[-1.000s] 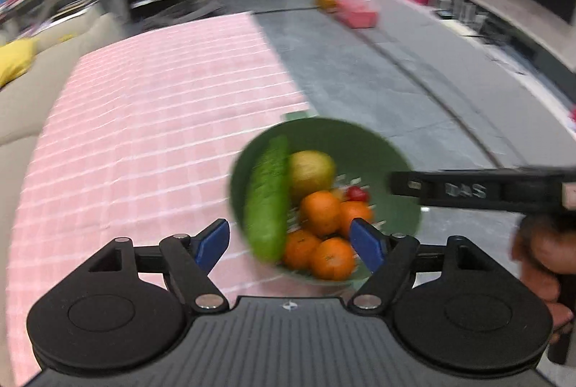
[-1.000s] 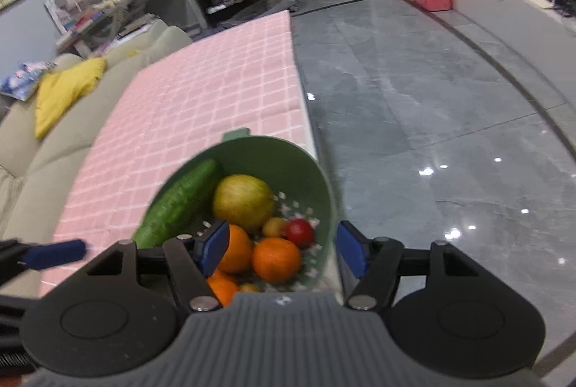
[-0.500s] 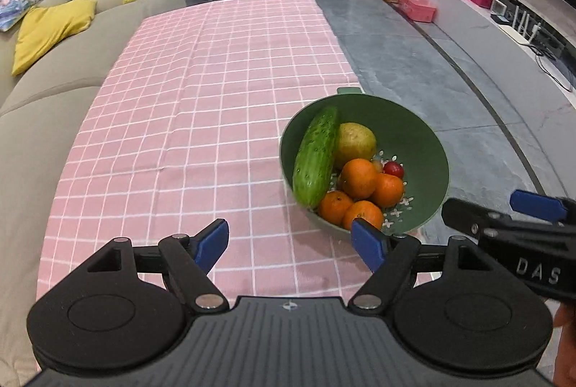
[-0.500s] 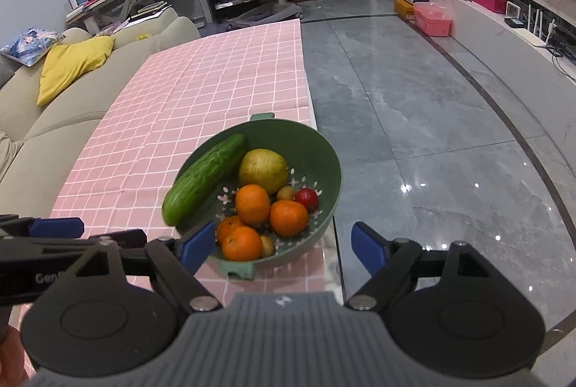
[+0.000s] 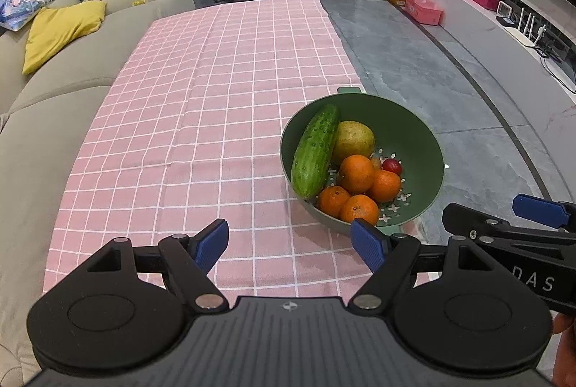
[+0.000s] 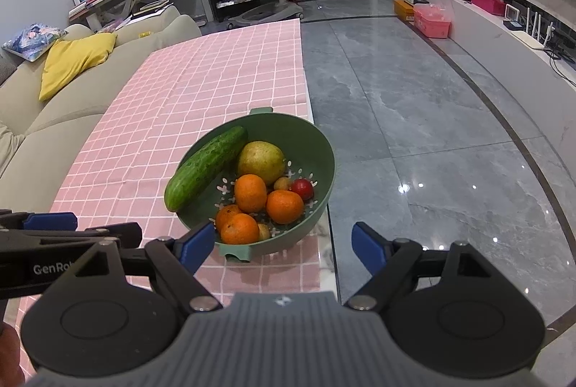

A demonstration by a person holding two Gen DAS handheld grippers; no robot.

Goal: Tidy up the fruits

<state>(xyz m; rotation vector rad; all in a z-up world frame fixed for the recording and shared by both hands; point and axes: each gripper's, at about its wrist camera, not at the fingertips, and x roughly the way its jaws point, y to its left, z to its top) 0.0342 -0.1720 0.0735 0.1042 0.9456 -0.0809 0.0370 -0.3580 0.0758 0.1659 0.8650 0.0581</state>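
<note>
Left wrist view: the left tool (image 5: pixel 289 244) hovers level above the near part of the tabletop (image 5: pixel 223 91), its blue-padded fingers (image 5: pixel 212 244) spread wide with nothing between them. It points along the pink checked cloth toward the far end. The bowl (image 5: pixel 406 131), green with drain holes in its floor, sits ahead and to the right, at the right edge of the cloth, just beyond the right finger. In it a cucumber (image 5: pixel 315 151) leans along the left wall, one end up on the rim. A pear (image 5: pixel 352 141) lies beside it, touching. Four oranges (image 5: pixel 356 172) cluster at the near side, with a small red fruit (image 5: pixel 391 166) behind them. The right tool (image 5: pixel 540 210) comes in from the right edge, just beside the bowl's near right side; from here I cannot tell how wide it stands.

Right wrist view: the right tool (image 6: pixel 284 244) is held level and low, fingers (image 6: pixel 367 246) wide apart and empty. The left finger overlaps the bowl's (image 6: pixel 309 142) near rim in this view; the right finger hangs over the grey floor (image 6: pixel 432 120). The bowl sits at the tabletop's right edge, a tab handle at its near side and another at the far side. The cucumber (image 6: pixel 207 167) juts over the left rim, the pear (image 6: pixel 261 162) behind the oranges (image 6: pixel 250 192), the red fruit (image 6: pixel 302 189) to their right. The left tool (image 6: pixel 50 221) shows at the left edge.
</note>
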